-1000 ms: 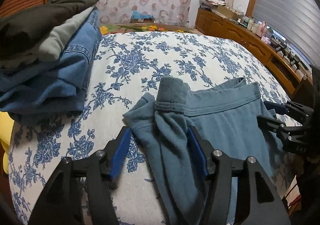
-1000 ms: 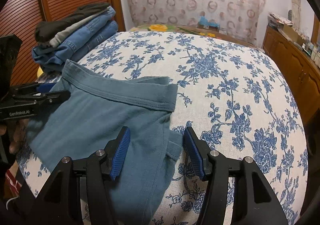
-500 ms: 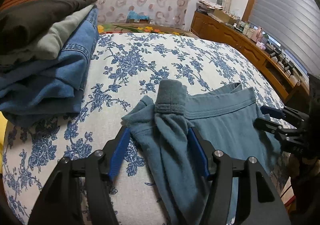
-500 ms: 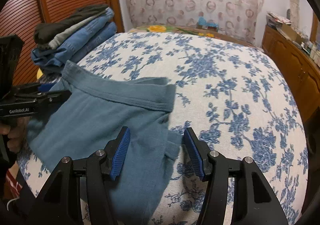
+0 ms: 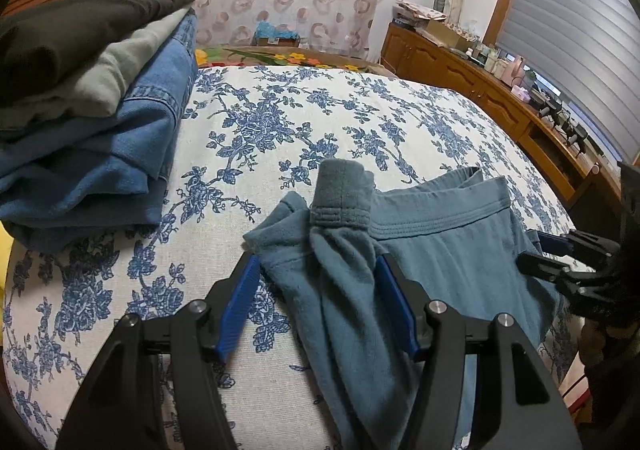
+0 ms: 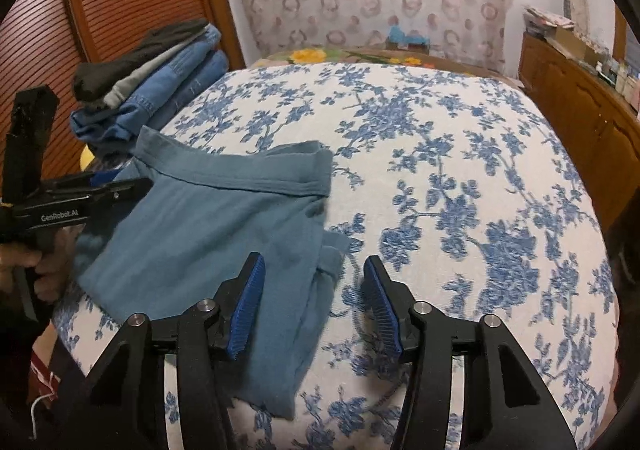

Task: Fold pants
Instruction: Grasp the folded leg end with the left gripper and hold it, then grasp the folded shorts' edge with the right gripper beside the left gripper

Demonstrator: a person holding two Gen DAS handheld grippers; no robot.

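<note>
R claw (image 6: 314,304) closing over pants (image 6: 208,226) edge; L claw (image 5: 316,304) unmoved.

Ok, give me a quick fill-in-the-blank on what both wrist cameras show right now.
1. The teal pants lie on a bedspread printed with blue ____.
2. The top layer of the folded stack is ____ in colour.
3. The pants fabric lies between the pads of the ____ gripper.

Missing words: flowers; black; left
</note>
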